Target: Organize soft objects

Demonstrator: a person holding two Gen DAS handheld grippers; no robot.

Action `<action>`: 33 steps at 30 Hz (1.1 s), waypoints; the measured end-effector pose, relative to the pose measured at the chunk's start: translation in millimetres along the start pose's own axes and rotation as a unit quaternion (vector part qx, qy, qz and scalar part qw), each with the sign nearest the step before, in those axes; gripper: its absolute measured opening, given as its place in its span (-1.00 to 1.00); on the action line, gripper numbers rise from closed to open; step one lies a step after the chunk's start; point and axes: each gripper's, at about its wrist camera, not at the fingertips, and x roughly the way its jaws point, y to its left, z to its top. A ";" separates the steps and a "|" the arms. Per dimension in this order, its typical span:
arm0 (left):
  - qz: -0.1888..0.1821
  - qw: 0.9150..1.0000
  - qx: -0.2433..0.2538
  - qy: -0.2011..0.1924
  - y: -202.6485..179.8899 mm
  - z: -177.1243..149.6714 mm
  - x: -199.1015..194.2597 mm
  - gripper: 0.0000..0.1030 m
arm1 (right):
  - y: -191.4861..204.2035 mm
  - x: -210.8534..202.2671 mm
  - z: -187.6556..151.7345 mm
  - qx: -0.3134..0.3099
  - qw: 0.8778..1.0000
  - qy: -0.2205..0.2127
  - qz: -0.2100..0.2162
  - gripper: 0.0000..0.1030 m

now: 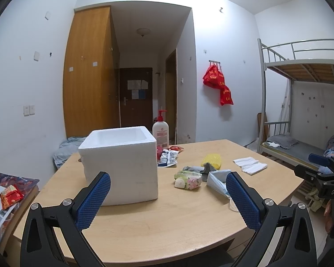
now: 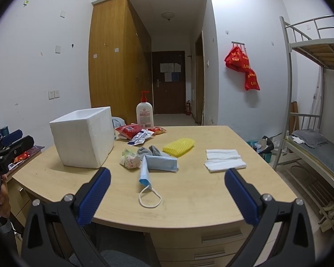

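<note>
The tabletop [image 2: 189, 195] carries a white foam box [image 2: 84, 138], open on top. Right of the box lie folded tissues [image 2: 223, 160], a yellow mesh pouch [image 2: 179, 147], blue masks [image 2: 161, 162], grey socks [image 2: 149, 150] and a floral tissue pack [image 2: 130, 159]. Behind the box stands a lotion bottle [image 2: 144, 113]. The left tool [image 1: 168, 197] and right tool [image 2: 167, 191] hover near the box, both spread wide and empty.

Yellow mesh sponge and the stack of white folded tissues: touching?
Apart. The right wrist view shows bare tabletop between the yellow mesh sponge and the stack of white folded tissues.
</note>
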 end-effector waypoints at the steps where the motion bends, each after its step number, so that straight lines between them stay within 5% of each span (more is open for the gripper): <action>1: 0.000 1.000 0.001 -0.001 -0.2 0.2 -0.8 1.00 | -0.2 -0.4 0.5 0.000 1.000 0.000 0.000 1.00; 33: 0.001 1.000 0.001 0.001 -0.5 -1.3 1.4 1.00 | 1.9 -4.6 2.3 -0.004 1.000 0.000 -0.001 1.00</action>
